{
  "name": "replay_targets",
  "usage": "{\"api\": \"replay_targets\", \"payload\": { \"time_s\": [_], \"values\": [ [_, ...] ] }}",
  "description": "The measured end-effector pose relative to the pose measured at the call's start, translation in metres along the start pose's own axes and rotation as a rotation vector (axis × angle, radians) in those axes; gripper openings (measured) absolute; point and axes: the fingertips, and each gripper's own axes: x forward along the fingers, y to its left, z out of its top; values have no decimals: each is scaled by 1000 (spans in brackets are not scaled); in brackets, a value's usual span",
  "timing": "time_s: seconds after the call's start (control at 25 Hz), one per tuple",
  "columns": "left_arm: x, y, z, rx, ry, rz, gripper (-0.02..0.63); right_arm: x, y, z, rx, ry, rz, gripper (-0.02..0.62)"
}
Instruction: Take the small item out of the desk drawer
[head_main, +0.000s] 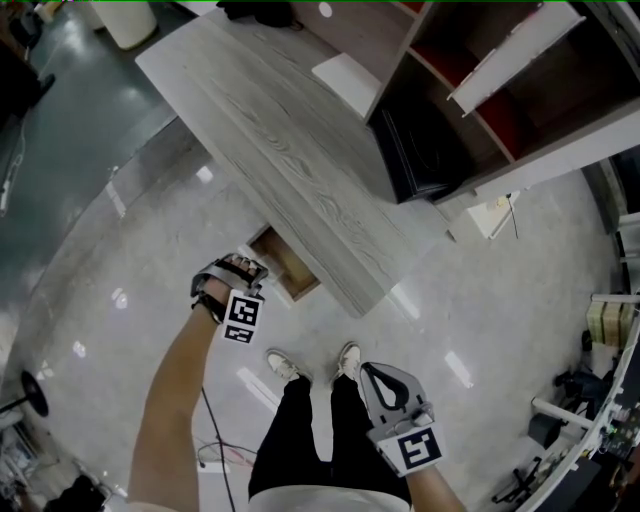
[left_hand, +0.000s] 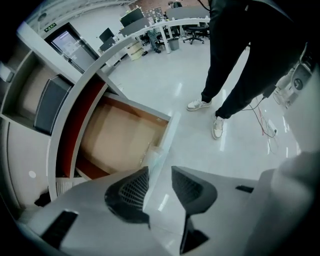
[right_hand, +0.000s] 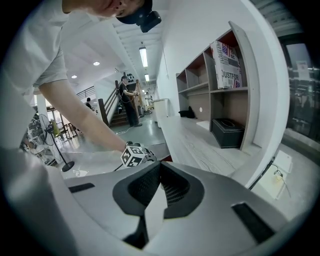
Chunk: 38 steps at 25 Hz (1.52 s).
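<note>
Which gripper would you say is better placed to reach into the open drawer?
Left: the left gripper hangs at the open drawer, fingers apart; the right gripper is shut, beside the person's legs.

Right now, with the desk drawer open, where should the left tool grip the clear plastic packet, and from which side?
Probably its upper edge: the clear plastic packet stands in the front corner of the drawer, against the drawer front. Come from above with the left tool, since the walls block a sideways approach.
</note>
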Motion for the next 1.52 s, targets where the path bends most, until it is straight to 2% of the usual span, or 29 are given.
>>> {"api": "replay_targets", "payload": {
  "time_s": [0.24,0.44,0.56,0.8,1.12,1.2,1.32,1.52],
  "values": [
    [-8,6,1,-5,13,53,65,-4,6,3,-19,-6,11,23],
    [-16,11,3,-43,24,87,29,-11,5,4,-26,-14,12,23],
    [-25,15,5,-110,17,113,21,-15,5,5,-30,-27,14,23],
    [-64,29,13,-388,-45,202,18,-26,4,21,-44,-75,38,23],
    [-134,37,20,-761,-124,350,18,-39,0,58,-90,-145,112,23],
    [-157,38,19,-866,-157,417,18,-43,0,67,-100,-155,135,23],
    [-201,44,16,-1012,-224,561,18,-48,1,79,-117,-169,174,23],
    [-285,57,5,-1183,-353,817,18,-47,14,93,-149,-181,249,23]
  ]
}}
